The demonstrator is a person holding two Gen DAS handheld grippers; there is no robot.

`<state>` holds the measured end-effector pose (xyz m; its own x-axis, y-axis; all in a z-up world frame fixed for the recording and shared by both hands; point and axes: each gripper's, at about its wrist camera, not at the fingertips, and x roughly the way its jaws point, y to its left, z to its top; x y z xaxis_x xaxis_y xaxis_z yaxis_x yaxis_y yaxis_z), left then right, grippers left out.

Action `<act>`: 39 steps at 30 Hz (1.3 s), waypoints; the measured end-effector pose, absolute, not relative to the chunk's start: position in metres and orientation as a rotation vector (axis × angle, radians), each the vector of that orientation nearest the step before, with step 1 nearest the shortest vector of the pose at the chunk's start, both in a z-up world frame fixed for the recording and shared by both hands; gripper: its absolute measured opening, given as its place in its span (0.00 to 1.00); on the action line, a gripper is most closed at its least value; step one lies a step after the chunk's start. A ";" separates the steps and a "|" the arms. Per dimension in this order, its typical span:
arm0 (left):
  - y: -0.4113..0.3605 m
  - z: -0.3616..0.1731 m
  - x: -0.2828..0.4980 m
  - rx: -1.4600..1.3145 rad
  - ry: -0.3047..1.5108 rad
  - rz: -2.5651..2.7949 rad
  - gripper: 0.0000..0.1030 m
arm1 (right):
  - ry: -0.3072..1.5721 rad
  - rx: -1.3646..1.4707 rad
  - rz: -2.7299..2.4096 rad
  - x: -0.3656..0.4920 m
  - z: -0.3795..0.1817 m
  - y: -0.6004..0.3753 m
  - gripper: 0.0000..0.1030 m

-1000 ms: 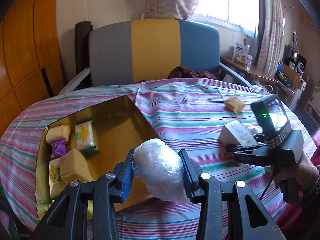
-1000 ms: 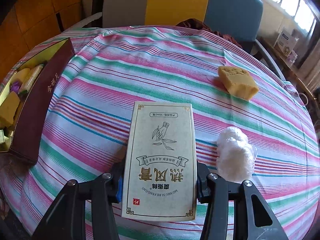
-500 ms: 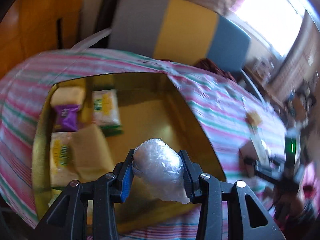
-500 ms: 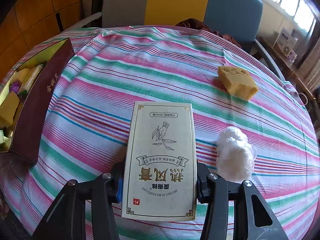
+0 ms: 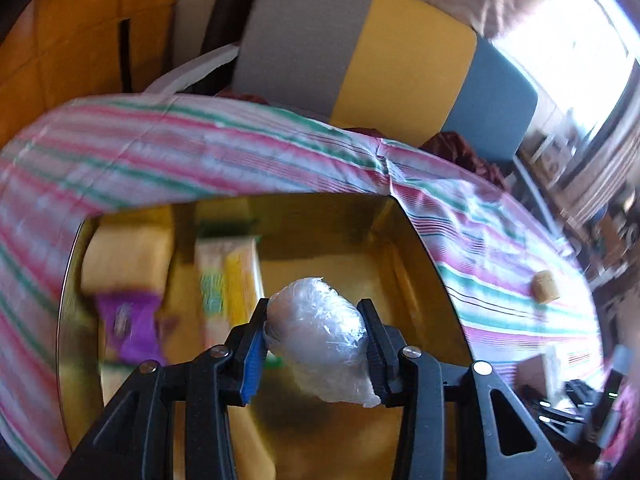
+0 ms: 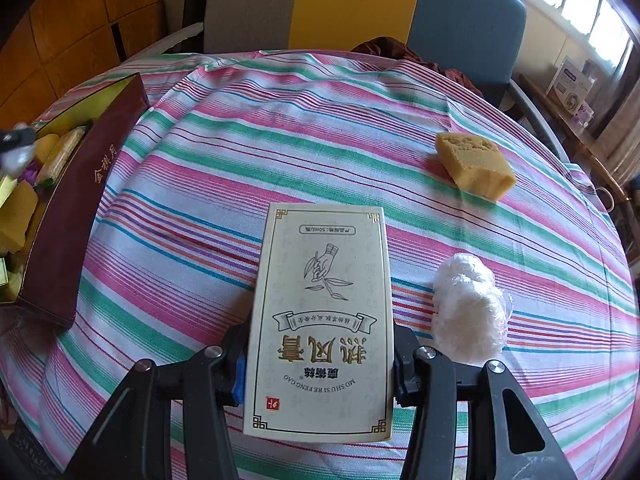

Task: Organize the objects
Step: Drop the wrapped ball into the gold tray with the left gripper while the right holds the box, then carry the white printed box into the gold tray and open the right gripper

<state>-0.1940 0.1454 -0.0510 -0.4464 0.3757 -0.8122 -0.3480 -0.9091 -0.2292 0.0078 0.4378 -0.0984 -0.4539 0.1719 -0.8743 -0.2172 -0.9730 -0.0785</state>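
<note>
Left wrist view: the left gripper (image 5: 316,340) has its fingers (image 5: 253,354) closed on a white lump wrapped in clear plastic film (image 5: 320,344), pressing it from both sides. The lump's long axis runs along the fingers, its rounded end pointing away and its narrower twisted end sticking out near the camera, lower right. It hangs above the open gold-lined rectangular box (image 5: 424,264) standing on the striped pink, green and white cloth on the bench (image 5: 200,152). In the box's left part lie a pale yellow block (image 5: 124,260), a purple wrapped snack (image 5: 128,328) just nearer, and a yellow-and-green packet (image 5: 228,276) lying lengthwise to their right; the right part of the box floor is bare. This view is blurred. Far right on the cloth sits a small tan cake-like block (image 5: 545,287).

Right wrist view: the right gripper (image 6: 318,364) has its fingers closed on the near end of a cream rectangular carton printed with a hand-and-leaf drawing (image 6: 320,312). The carton's long axis points away from the camera, its lettering upside down in this view; whether its far end rests on the cloth cannot be told. Just right of it lies a second film-wrapped white lump (image 6: 470,312), on the cloth. The tan block (image 6: 474,164) lies farther off to the right, well apart. At the left edge the box shows its dark maroon outer wall (image 6: 84,200) with gold characters, yellow and green packets inside.
</note>
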 end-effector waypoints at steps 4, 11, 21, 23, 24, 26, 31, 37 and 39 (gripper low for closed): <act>0.164 -0.064 -0.222 -1.347 0.086 2.364 0.42 | 0.067 -1.495 2.500 0.008 -0.098 0.438 0.50; 0.171 -0.090 -0.259 -1.409 0.170 2.420 0.51 | 0.071 -1.499 2.506 0.006 -0.098 0.437 0.50; 0.130 -0.056 -0.239 -1.355 0.004 2.495 0.72 | 0.074 -1.499 2.507 0.007 -0.098 0.438 0.50; 0.122 -0.049 -0.227 -1.334 0.000 2.509 0.72 | 0.073 -1.494 2.504 0.007 -0.098 0.439 0.50; 0.115 -0.044 -0.215 -1.324 0.003 2.515 0.72 | 0.066 -1.488 2.501 0.007 -0.097 0.439 0.50; 0.106 -0.037 -0.195 -1.299 -0.001 2.523 0.72 | 0.059 -1.465 2.509 0.008 -0.094 0.439 0.50; 0.079 -0.027 -0.128 -1.226 0.041 2.534 0.71 | 0.080 -1.424 2.547 0.012 -0.081 0.432 0.50; 0.054 -0.029 -0.081 -1.173 0.070 2.573 0.71 | 0.050 -1.374 2.647 0.000 -0.047 0.393 0.50; 0.048 -0.031 -0.073 -1.173 0.053 2.578 0.71 | 0.011 -1.356 2.707 -0.010 -0.033 0.368 0.50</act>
